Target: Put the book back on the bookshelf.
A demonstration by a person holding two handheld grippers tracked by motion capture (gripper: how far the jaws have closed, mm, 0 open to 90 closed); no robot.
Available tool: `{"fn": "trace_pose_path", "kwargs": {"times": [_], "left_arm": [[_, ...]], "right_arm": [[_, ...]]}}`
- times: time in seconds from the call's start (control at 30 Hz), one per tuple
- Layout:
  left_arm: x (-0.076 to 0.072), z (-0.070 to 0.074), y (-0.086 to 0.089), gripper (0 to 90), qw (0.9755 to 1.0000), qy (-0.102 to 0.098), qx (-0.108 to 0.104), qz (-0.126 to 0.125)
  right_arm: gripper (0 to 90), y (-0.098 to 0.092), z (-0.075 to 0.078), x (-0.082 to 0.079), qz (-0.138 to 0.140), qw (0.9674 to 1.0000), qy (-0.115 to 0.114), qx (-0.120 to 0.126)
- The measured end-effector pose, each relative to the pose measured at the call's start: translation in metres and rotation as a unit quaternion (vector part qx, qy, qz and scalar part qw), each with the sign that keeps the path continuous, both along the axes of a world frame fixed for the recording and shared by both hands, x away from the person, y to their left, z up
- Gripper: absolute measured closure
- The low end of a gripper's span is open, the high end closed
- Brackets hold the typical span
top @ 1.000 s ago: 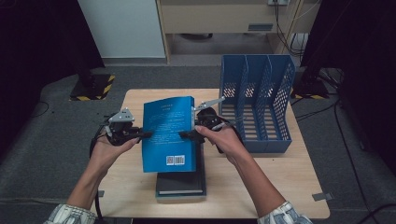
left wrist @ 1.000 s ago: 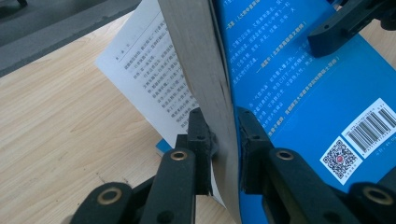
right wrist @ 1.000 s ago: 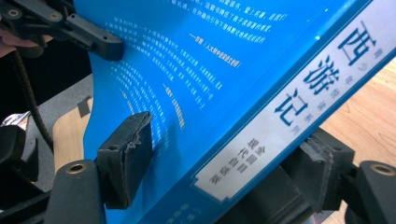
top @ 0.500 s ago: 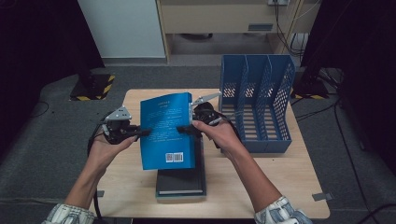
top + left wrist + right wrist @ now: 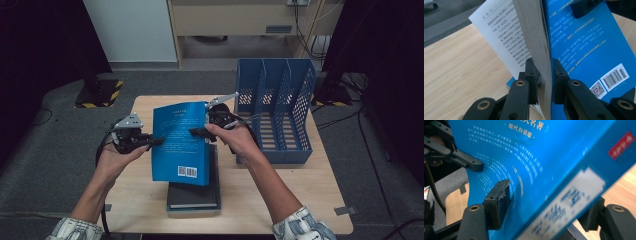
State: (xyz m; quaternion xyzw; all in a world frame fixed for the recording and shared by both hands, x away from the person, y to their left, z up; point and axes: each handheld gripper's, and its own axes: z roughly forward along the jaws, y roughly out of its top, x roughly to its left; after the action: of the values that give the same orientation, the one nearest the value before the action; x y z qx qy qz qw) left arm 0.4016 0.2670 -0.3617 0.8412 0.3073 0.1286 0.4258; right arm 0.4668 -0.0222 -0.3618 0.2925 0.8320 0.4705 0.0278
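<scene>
While the left gripper (image 5: 541,75) is clamped on the page edge of the blue glossy paperback book (image 5: 181,142), held upright above the dark hardback book (image 5: 195,195) lying on the wooden worktop (image 5: 135,200), the right gripper (image 5: 549,205) has just been closing, jaws straddling the spine side w/ a visible gap, not yet pinching. Seat both pads squarely before the left lets go, then carry the paperback to the blue plastic slotted file rack (image 5: 280,115).

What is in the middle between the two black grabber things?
The blue book, held up over the dark books in the high view. The left gripper pinches its page edge; the right gripper straddles its spine.
</scene>
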Motion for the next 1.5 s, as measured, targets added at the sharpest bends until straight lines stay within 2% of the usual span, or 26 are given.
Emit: {"fn": "trace_pose_path", "kwargs": {"times": [0.13, 0.27, 0.53, 0.7, 0.73, 0.83, 0.87, 1.03, 1.17, 1.5], "left_arm": [[0.0, 0.001, -0.004, 78.9, 1.0, 0.003, -0.002, -0.003], [0.001, 0.001, -0.004, 78.9, 1.0, 0.005, -0.001, -0.002], [0.005, 0.004, -0.005, 78.7, 1.0, 0.007, -0.004, 0.002], [0.009, 0.012, -0.007, 79.1, 1.0, -0.002, 0.0, 0.009], [0.012, 0.014, -0.008, 79.2, 0.9999, -0.007, 0.002, 0.014], [0.014, 0.016, -0.009, 79.4, 0.9998, -0.01, 0.0, 0.018], [0.016, 0.017, -0.01, 79.6, 0.9997, -0.013, 0.001, 0.02], [0.021, 0.019, -0.013, 79.7, 0.9994, -0.021, 0.006, 0.028], [0.025, 0.019, -0.013, 79.8, 0.9993, -0.021, 0.007, 0.03], [0.038, 0.019, -0.016, 79.7, 0.9995, -0.017, 0.01, 0.024]], "right_arm": [[39.1, 0.0, 0.002, 0.0, -0.003, 1.0, 0.0, 0.004], [39.2, 0.0, 0.004, -0.001, -0.001, 1.0, -0.002, -0.003], [45.4, -0.002, 0.009, 0.004, 0.0, 0.9999, 0.011, 0.0], [49.5, -0.002, 0.021, 0.01, 0.001, 1.0, -0.002, -0.004], [51.0, -0.002, 0.029, 0.013, -0.002, 0.9999, -0.014, -0.008], [52.2, -0.002, 0.035, 0.015, -0.002, 0.9997, -0.021, -0.011], [53.2, -0.002, 0.04, 0.017, -0.004, 0.9994, -0.031, -0.015], [55.1, -0.001, 0.047, 0.018, -0.006, 0.9984, -0.053, -0.019], [56.1, -0.001, 0.049, 0.02, -0.008, 0.9982, -0.058, -0.014], [56.6, -0.006, 0.05, 0.031, -0.004, 0.9986, -0.051, -0.015]]}}
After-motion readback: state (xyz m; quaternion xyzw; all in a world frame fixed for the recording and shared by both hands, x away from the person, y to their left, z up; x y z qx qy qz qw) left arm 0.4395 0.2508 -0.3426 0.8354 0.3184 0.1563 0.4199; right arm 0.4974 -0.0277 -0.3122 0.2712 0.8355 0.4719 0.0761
